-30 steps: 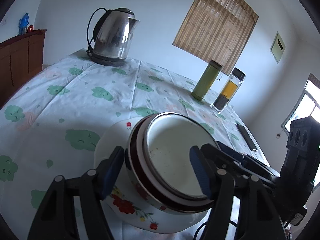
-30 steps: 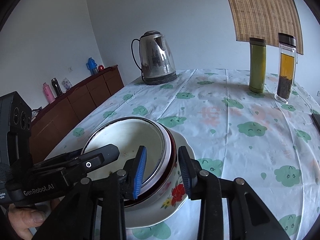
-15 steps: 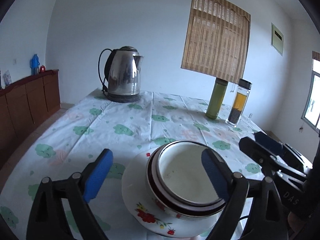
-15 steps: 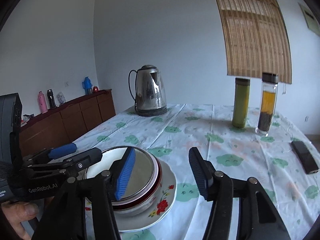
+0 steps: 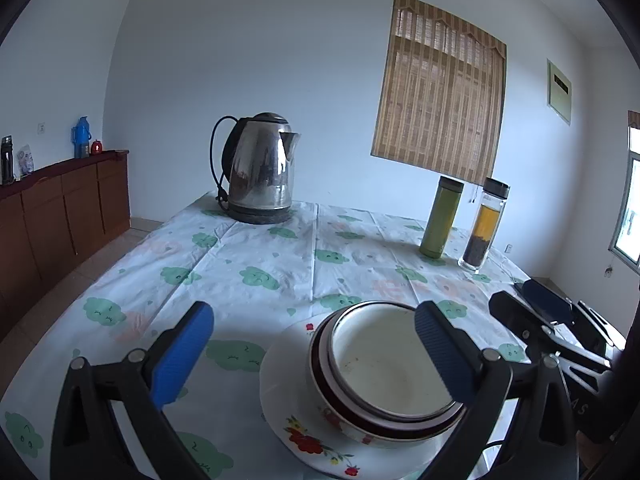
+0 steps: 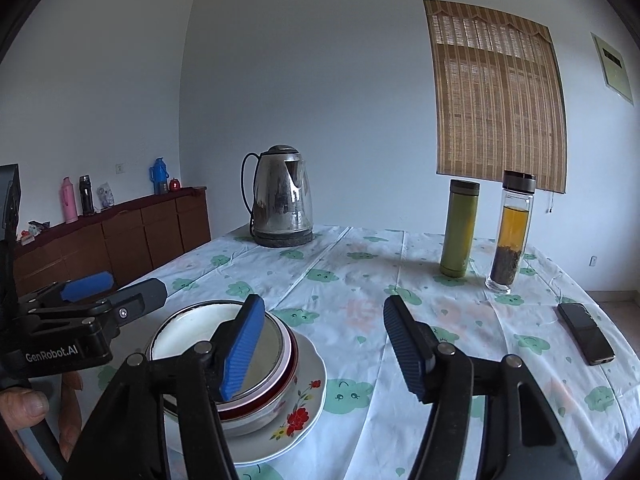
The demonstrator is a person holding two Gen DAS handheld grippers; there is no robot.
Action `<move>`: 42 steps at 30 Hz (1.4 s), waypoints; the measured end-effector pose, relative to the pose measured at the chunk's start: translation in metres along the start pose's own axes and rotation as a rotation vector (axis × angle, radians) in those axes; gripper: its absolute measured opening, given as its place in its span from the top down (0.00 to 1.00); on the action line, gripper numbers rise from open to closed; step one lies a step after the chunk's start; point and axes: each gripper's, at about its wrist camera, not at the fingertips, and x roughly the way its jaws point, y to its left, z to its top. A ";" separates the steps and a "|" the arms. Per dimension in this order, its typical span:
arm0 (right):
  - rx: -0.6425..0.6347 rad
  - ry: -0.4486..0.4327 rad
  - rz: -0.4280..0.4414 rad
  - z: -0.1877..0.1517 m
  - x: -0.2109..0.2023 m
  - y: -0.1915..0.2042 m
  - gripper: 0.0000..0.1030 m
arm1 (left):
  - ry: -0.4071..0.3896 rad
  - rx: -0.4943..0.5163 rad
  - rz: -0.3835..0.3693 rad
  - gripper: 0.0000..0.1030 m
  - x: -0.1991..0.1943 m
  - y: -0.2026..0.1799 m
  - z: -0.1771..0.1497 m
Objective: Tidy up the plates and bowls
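We are looking at a stack of bowls (image 5: 384, 372) sitting upright, mouths opening toward the ceiling; being round, the stack is showing no long axis. It is resting on a white plate (image 5: 298, 436) painted with red flowers along its rim, and the plate is lying flat on the table (image 5: 256, 264), on a white cloth printed with green clouds, at the near edge. The inner bowl is showing a white interior with a few small specks, and a dark red band is ringing the rim of the outer one. We are holding the left gripper (image 5: 312, 354) with its blue pads spread wide, gripping nothing, the bowls lying between and beyond its fingers. Our right gripper (image 6: 322, 352) is likewise standing wide apart and empty, just to the right of the stack. Farther back a steel kettle (image 6: 282, 196), a green flask (image 6: 458, 228) and a glass tea bottle (image 6: 510, 236) are standing upright.
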 end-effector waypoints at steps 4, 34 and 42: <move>-0.002 0.005 0.000 0.000 0.000 0.001 0.38 | -0.002 0.000 0.002 0.01 0.000 0.000 0.000; -0.010 0.010 -0.002 -0.001 -0.002 0.002 0.37 | 0.000 0.003 0.004 0.01 0.000 0.000 -0.001; -0.011 0.011 -0.001 -0.002 -0.002 0.002 0.37 | 0.001 0.004 0.003 0.01 0.000 0.000 -0.001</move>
